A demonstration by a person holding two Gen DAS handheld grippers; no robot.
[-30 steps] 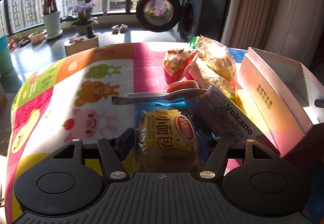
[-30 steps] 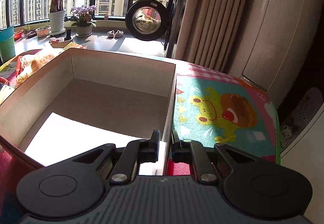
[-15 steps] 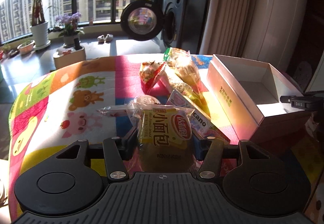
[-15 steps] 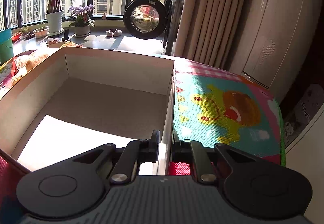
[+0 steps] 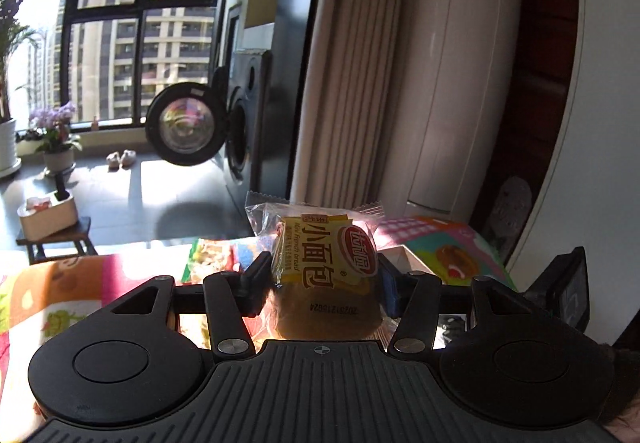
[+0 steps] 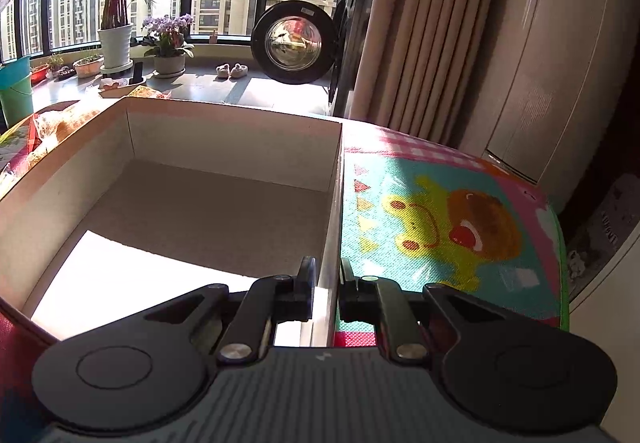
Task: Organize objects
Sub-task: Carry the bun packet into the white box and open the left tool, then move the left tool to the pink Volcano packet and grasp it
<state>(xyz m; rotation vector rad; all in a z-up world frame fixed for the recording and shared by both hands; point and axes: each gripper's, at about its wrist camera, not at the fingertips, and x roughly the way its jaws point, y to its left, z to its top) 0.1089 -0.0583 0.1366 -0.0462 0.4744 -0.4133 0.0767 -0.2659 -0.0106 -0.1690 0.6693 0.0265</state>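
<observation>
Left gripper (image 5: 323,279) is clamped on a bread pack (image 5: 325,263), held up in the air above the mat (image 5: 60,295). Right gripper (image 6: 327,285) pinches the box (image 6: 224,131) by its right wall, box sitting on the mat, nothing inside.

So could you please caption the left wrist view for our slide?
Left gripper holds a wrapped mini bread packet aloft.

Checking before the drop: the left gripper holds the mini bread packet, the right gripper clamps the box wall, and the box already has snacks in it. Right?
Not quite: the right wrist view shows the box is empty. The rest stands: the left gripper holds the mini bread packet, and the right gripper clamps the box wall.
</observation>
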